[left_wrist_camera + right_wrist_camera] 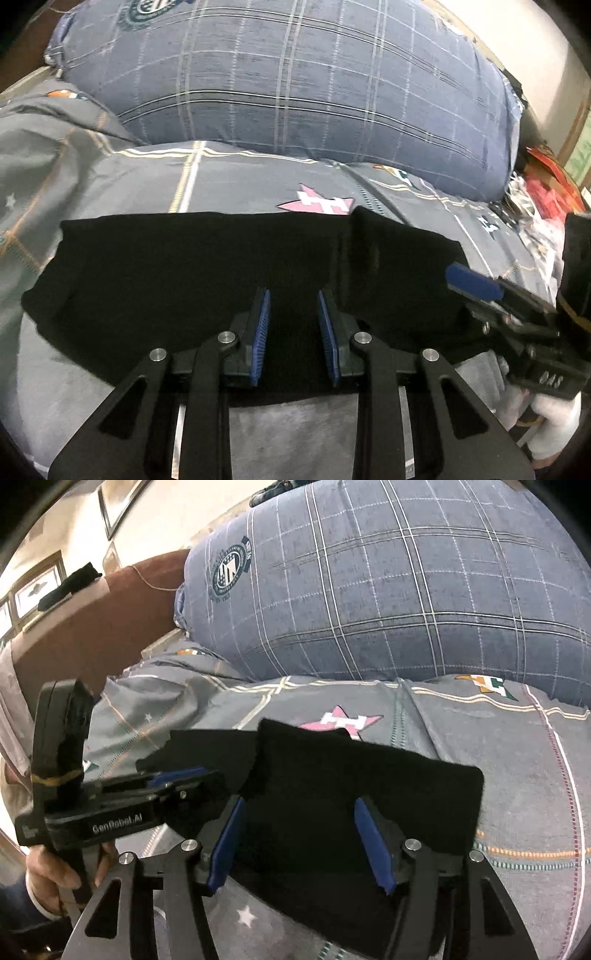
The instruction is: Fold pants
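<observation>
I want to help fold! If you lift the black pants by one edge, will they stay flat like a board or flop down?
Probably flop. The black pants lie limp on the bedspread, following its curve, so they look soft. One layer is folded over another without springing back, so a lifted edge would likely droop. They seem light, and both tongs, left and right, are open.

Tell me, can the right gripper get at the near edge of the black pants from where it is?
Probably yes. The right gripper is open right over the black pants, with nothing between its fingers and the cloth. The left gripper works further left, clear of it.
</observation>
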